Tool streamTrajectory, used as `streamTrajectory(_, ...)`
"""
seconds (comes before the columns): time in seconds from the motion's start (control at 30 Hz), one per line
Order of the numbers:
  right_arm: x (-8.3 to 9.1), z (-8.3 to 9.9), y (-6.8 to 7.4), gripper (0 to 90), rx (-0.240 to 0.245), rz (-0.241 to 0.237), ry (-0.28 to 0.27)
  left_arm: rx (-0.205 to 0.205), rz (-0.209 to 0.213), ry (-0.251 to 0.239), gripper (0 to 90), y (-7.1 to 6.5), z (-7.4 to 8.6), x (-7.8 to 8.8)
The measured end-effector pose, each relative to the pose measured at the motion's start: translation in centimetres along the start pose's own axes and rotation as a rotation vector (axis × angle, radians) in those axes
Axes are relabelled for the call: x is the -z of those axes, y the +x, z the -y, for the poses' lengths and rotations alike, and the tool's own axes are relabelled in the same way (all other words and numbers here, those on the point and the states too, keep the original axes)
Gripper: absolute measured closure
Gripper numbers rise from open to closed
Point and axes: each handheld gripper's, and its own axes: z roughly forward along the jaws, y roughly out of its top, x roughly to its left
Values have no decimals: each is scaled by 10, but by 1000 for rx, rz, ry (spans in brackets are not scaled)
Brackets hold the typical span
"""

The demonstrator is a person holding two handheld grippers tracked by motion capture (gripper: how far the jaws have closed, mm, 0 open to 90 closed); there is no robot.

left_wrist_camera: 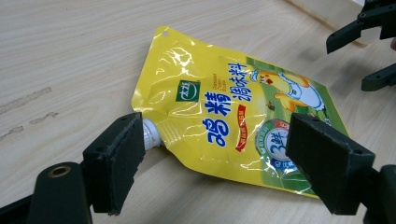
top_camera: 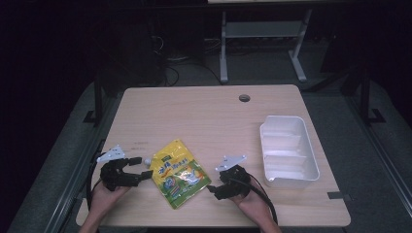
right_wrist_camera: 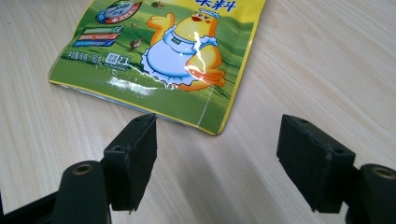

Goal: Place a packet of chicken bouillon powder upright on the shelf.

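While both grippers sit at the near edge of the wooden table (top_camera: 204,107), no grasp has been made; I judge the work to be at its start. White tray (top_camera: 287,150): at the table's right side, appears to hold nothing, well apart from everything else. Yellow spouted pouch (top_camera: 177,172): lies flat on the table between the two grippers, spout end toward the left one, bottom corner toward the right one.

Left gripper (top_camera: 137,167): jaws spread wide, nothing pinched. In the left gripper view the pouch's white cap (left_wrist_camera: 150,133) shows just beside one pad; whether it touches, I cannot tell. Right gripper (top_camera: 212,188): jaws likewise spread, empty, with the pouch's lower corner (right_wrist_camera: 215,127) just ahead of them and apart.

Done: approach from both sides. Left, by my reading: close on the pouch, lift it, probably carry it to the tray.
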Motion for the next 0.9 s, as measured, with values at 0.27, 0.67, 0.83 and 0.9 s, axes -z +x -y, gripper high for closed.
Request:
streamTrajectory(0.27, -1, 0, 1, 279, 2, -2, 1, 0, 1, 4, 194, 0, 0, -1)
streamTrajectory(0.67, -3, 0, 2, 277, 6, -6, 7, 1, 0, 6, 194, -1, 0, -1)
streamTrajectory(0.83, -5, -1, 5, 277, 8, -10, 5, 1, 0, 10, 195, -1, -2, -2)
streamTrajectory(0.9, -7, -2, 6, 277, 12, -14, 5, 7, -2, 13, 196, 0, -2, -2)
